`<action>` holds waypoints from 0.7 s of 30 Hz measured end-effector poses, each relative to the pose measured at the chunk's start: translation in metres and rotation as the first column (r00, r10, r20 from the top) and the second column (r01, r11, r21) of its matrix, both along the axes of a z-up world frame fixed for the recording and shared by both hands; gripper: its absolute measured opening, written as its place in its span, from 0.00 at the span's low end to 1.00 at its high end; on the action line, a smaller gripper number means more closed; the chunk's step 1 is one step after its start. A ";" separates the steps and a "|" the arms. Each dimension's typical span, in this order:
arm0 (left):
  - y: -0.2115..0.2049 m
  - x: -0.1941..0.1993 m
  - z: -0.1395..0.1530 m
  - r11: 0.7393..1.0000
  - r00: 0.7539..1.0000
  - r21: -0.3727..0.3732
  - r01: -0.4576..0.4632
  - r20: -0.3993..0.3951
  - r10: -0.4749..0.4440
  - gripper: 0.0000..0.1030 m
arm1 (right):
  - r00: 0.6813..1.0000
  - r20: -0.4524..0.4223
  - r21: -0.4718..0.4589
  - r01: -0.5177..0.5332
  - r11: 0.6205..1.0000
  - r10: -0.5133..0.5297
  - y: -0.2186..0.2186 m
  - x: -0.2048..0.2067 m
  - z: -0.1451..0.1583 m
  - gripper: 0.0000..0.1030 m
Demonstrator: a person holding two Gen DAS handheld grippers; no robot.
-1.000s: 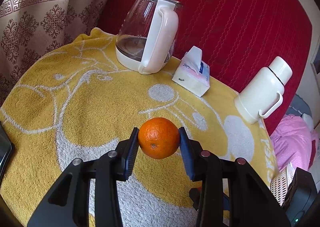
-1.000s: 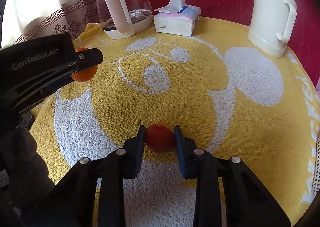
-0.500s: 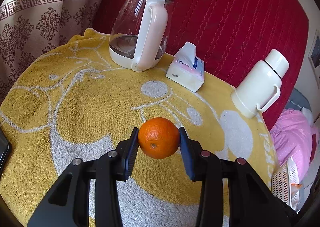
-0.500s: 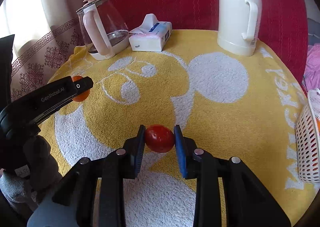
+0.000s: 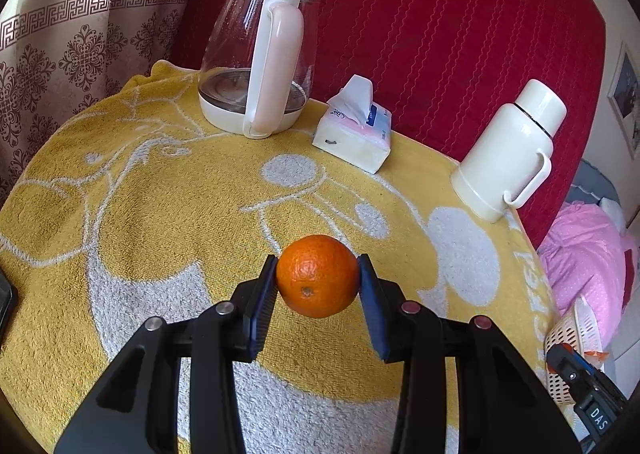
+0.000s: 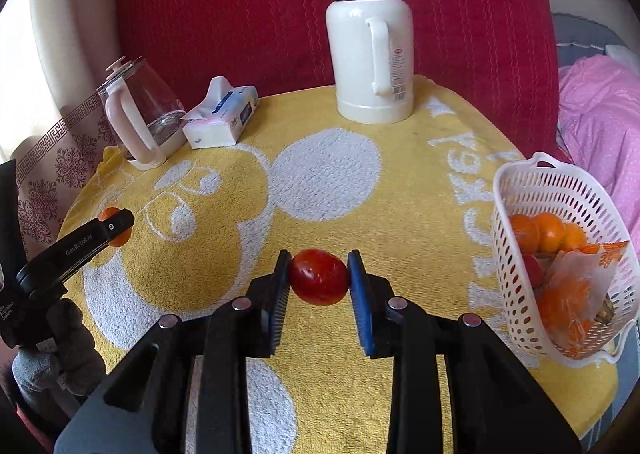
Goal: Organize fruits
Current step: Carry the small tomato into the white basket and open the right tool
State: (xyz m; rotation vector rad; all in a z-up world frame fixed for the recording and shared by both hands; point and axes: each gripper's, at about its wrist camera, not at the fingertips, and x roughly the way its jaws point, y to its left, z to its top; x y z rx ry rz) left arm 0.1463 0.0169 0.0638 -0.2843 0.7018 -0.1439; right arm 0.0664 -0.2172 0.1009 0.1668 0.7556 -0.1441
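My left gripper (image 5: pixel 318 278) is shut on an orange (image 5: pixel 318 276), held above the yellow towel (image 5: pixel 140 194). My right gripper (image 6: pixel 319 276) is shut on a small red fruit (image 6: pixel 319 277), lifted over the towel (image 6: pixel 360 174). A white plastic basket (image 6: pixel 520 190) stands at the table's right edge, to the right of the red fruit; it holds several oranges (image 6: pixel 548 232) and an orange wrapper. In the right wrist view the left gripper (image 6: pixel 116 228) shows at the far left with its orange (image 6: pixel 114 224). The basket (image 5: pixel 576 330) also peeks in at the lower right of the left wrist view.
A glass kettle (image 5: pixel 264 66) with a pink handle, a tissue pack (image 5: pixel 354 132) and a cream thermos (image 5: pixel 510 150) stand along the back of the table, before a red cushion (image 5: pixel 440 34). Pink bedding (image 6: pixel 600 114) lies beyond the basket. A gloved hand (image 6: pixel 52 354) holds the left gripper.
The right gripper has risen and swung right with the red fruit, bringing the basket into its view. The left gripper has stayed nearly still, holding the orange.
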 end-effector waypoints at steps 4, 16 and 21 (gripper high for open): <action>-0.001 0.000 -0.001 1.000 1.000 0.003 0.001 0.000 -0.001 0.39 | 0.998 0.015 -0.004 0.068 0.998 -0.068 -0.028 -0.008 0.008 0.29; -0.005 -0.001 -0.002 1.000 1.000 0.013 0.012 0.000 -0.012 0.39 | 0.971 0.030 0.054 0.236 0.970 -0.238 -0.103 -0.023 0.023 0.29; -0.007 -0.002 -0.002 1.000 1.000 0.017 0.020 0.001 -0.020 0.39 | 0.959 0.008 0.112 0.281 0.953 -0.283 -0.125 -0.026 0.016 0.29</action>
